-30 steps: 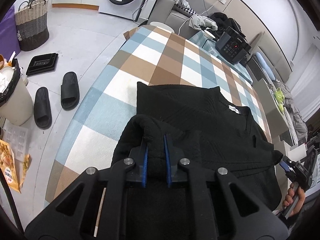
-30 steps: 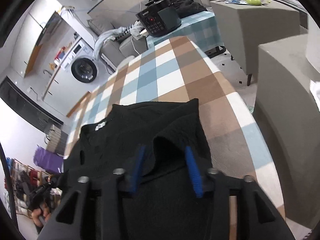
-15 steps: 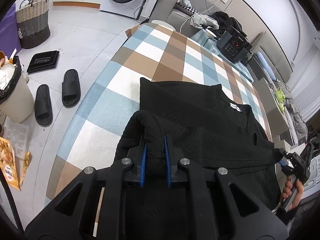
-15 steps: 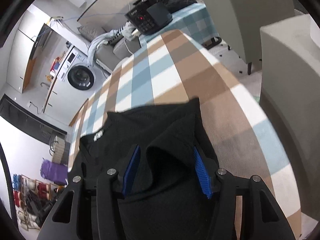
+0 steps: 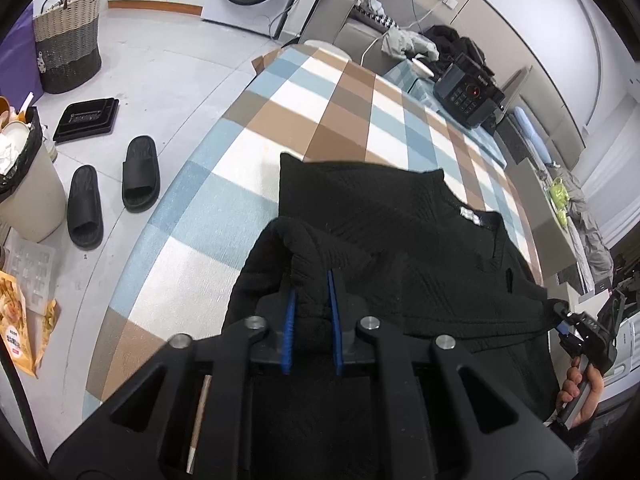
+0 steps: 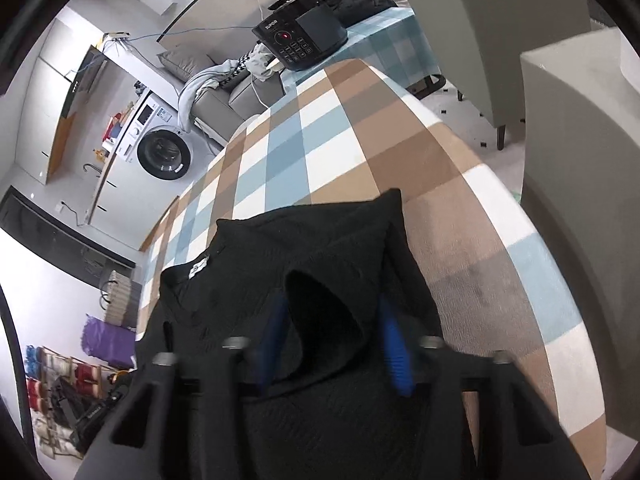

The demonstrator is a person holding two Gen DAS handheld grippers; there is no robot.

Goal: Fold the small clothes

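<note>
A black knit sweater (image 5: 400, 240) lies on a checked tablecloth (image 5: 320, 112), neck label toward the table's far side. My left gripper (image 5: 310, 300) is shut on a bunched fold of the sweater's left edge and holds it raised. In the right wrist view the same sweater (image 6: 280, 264) fills the foreground. My right gripper (image 6: 332, 320) has its blue pads wide apart, with a raised fold of the sweater between them. The right gripper also shows at the far right of the left wrist view (image 5: 576, 332), at the sweater's other edge.
Black slippers (image 5: 112, 188), a black tray (image 5: 86, 120), a woven basket (image 5: 66, 56) and a bin (image 5: 24, 184) stand on the floor at left. A black cooker (image 5: 468, 94) sits beyond the table. Grey furniture (image 6: 576, 184) stands close on the right.
Both grippers have carried their sweater folds forward over the garment. The right gripper's pads have spread wider apart. The left stays shut on its fold.
</note>
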